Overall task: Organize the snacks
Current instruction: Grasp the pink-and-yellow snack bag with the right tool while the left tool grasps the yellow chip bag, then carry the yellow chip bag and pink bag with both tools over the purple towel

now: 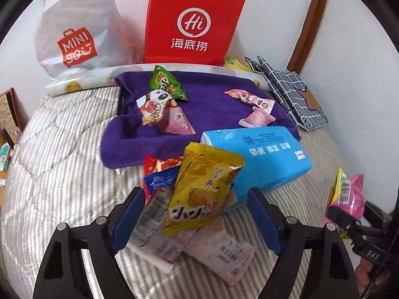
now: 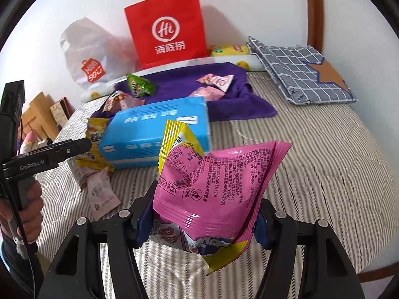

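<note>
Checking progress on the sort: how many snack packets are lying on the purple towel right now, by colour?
Green packet: 1
Pink packets: 3 (triangular pink packet, long pink packet, small pink packet)
White-and-red packet: 1
Total on the purple towel: 5

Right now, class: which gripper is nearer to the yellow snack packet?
Left. The left gripper has the yellow snack packet between its open jaws. The right gripper, off to the side, grips a pink snack bag.
</note>
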`<act>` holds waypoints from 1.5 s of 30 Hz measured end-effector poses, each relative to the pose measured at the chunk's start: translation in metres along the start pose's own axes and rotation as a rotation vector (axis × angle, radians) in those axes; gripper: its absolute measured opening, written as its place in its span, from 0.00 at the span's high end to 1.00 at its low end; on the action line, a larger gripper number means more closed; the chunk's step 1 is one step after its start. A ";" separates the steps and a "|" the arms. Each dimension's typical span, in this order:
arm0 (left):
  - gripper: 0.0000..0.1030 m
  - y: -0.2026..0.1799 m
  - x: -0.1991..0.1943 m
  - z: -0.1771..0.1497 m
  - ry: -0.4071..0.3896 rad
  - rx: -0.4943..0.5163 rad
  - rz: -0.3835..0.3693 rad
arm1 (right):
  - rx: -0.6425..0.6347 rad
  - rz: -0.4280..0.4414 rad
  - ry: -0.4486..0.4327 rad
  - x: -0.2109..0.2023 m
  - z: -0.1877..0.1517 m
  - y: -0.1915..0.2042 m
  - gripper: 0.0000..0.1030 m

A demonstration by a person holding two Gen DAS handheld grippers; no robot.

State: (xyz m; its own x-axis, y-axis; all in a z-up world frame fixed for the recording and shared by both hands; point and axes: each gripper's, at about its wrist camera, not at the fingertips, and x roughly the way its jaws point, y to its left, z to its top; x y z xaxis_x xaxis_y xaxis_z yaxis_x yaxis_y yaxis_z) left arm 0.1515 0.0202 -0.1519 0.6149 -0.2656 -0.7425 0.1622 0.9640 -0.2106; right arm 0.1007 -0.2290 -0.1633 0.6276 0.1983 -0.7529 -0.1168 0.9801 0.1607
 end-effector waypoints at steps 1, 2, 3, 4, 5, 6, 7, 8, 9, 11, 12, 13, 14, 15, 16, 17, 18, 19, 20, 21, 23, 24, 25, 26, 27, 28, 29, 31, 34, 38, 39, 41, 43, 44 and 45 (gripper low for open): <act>0.22 0.000 0.002 0.001 0.004 -0.007 -0.014 | 0.008 -0.001 0.001 0.000 -0.001 -0.003 0.37; 0.24 0.000 0.005 0.003 0.011 -0.013 -0.022 | 0.015 -0.002 0.002 0.000 -0.001 -0.006 0.37; 0.29 -0.001 0.007 0.003 0.016 -0.014 -0.021 | 0.018 -0.003 0.003 0.001 -0.002 -0.008 0.37; 0.31 -0.002 0.009 0.004 0.020 -0.013 -0.019 | 0.020 -0.004 0.003 0.001 -0.003 -0.010 0.37; 0.34 -0.003 0.011 0.005 0.024 -0.010 -0.015 | 0.022 -0.006 0.005 0.002 -0.003 -0.011 0.37; 0.36 -0.004 0.013 0.005 0.029 -0.008 -0.016 | 0.024 -0.009 0.006 0.002 -0.003 -0.013 0.37; 0.38 -0.004 0.014 0.004 0.032 -0.009 -0.021 | 0.026 -0.012 0.006 0.002 -0.003 -0.014 0.37; 0.40 -0.003 0.015 0.005 0.033 -0.016 -0.030 | 0.025 -0.017 0.006 0.003 -0.003 -0.015 0.37; 0.43 -0.002 0.014 0.005 0.030 -0.024 -0.032 | 0.024 -0.020 0.004 0.003 -0.002 -0.016 0.37; 0.53 -0.001 0.012 0.005 0.020 -0.035 -0.029 | 0.020 -0.024 0.002 0.003 -0.002 -0.016 0.37; 0.55 0.000 0.011 0.006 0.023 -0.036 -0.033 | 0.020 -0.025 0.000 0.003 -0.001 -0.016 0.37; 0.56 0.002 0.009 0.006 0.027 -0.040 -0.036 | 0.020 -0.024 -0.001 0.003 -0.001 -0.016 0.37; 0.59 0.003 0.007 0.006 0.032 -0.045 -0.040 | 0.019 -0.024 -0.002 0.003 0.000 -0.015 0.37; 0.59 0.004 0.006 0.006 0.034 -0.048 -0.045 | 0.018 -0.024 -0.002 0.003 0.000 -0.015 0.37; 0.59 0.005 0.006 0.006 0.035 -0.049 -0.045 | 0.015 -0.024 -0.005 0.003 0.001 -0.014 0.37; 0.59 0.005 0.006 0.006 0.039 -0.051 -0.040 | 0.011 -0.025 -0.007 0.003 0.001 -0.013 0.37; 0.59 0.005 0.007 0.006 0.042 -0.051 -0.036 | 0.010 -0.026 -0.009 0.002 0.001 -0.013 0.37; 0.58 0.004 0.010 0.006 0.047 -0.049 -0.032 | 0.008 -0.027 -0.012 0.001 0.001 -0.012 0.37; 0.57 0.003 0.011 0.006 0.046 -0.048 -0.024 | 0.007 -0.026 -0.013 0.001 0.000 -0.011 0.37; 0.56 0.002 0.012 0.006 0.040 -0.047 -0.015 | 0.007 -0.026 -0.014 0.000 0.000 -0.011 0.37; 0.49 0.001 0.014 0.007 0.032 -0.050 0.010 | 0.005 -0.030 -0.016 -0.001 -0.001 -0.010 0.37; 0.44 0.001 0.015 0.008 0.032 -0.051 0.021 | 0.006 -0.030 -0.016 -0.002 -0.001 -0.010 0.37; 0.43 0.001 0.016 0.008 0.035 -0.054 0.031 | 0.008 -0.030 -0.017 -0.003 -0.001 -0.010 0.37; 0.42 0.002 0.017 0.009 0.039 -0.055 0.033 | 0.011 -0.028 -0.017 -0.003 0.000 -0.010 0.37; 0.43 0.003 0.017 0.009 0.039 -0.058 0.028 | 0.014 -0.025 -0.017 -0.004 0.000 -0.010 0.37; 0.46 0.003 0.017 0.009 0.041 -0.059 0.027 | 0.015 -0.023 -0.021 -0.006 0.001 -0.010 0.37; 0.60 0.003 0.016 0.009 0.045 -0.054 0.018 | 0.016 -0.022 -0.025 -0.007 0.001 -0.010 0.37; 0.62 0.000 0.016 0.009 0.058 -0.032 0.016 | 0.014 -0.022 -0.031 -0.010 0.001 -0.010 0.37; 0.63 -0.004 0.010 0.007 0.044 -0.007 0.026 | 0.013 -0.021 -0.039 -0.013 0.001 -0.008 0.37; 0.64 -0.006 -0.001 0.005 0.027 -0.007 0.019 | 0.011 -0.018 -0.044 -0.015 0.001 -0.007 0.37; 0.64 -0.006 -0.003 0.005 0.023 -0.008 0.017 | 0.011 -0.019 -0.045 -0.016 0.001 -0.006 0.37; 0.64 -0.006 -0.009 0.005 0.014 -0.012 0.017 | 0.012 -0.018 -0.048 -0.018 0.000 -0.006 0.37; 0.64 -0.005 -0.014 0.005 0.008 -0.015 0.013 | 0.012 -0.020 -0.052 -0.020 0.000 -0.005 0.37; 0.64 -0.005 -0.017 0.004 0.005 -0.016 0.009 | 0.012 -0.024 -0.052 -0.020 0.000 -0.005 0.37; 0.64 -0.005 -0.020 0.004 0.003 -0.017 0.009 | 0.013 -0.027 -0.052 -0.020 0.000 -0.005 0.37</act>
State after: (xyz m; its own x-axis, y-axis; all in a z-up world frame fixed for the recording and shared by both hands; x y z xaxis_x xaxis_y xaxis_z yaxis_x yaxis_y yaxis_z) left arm 0.1418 0.0210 -0.1338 0.6141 -0.2574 -0.7461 0.1437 0.9660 -0.2150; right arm 0.0881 -0.2379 -0.1490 0.6694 0.1710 -0.7230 -0.0901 0.9847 0.1494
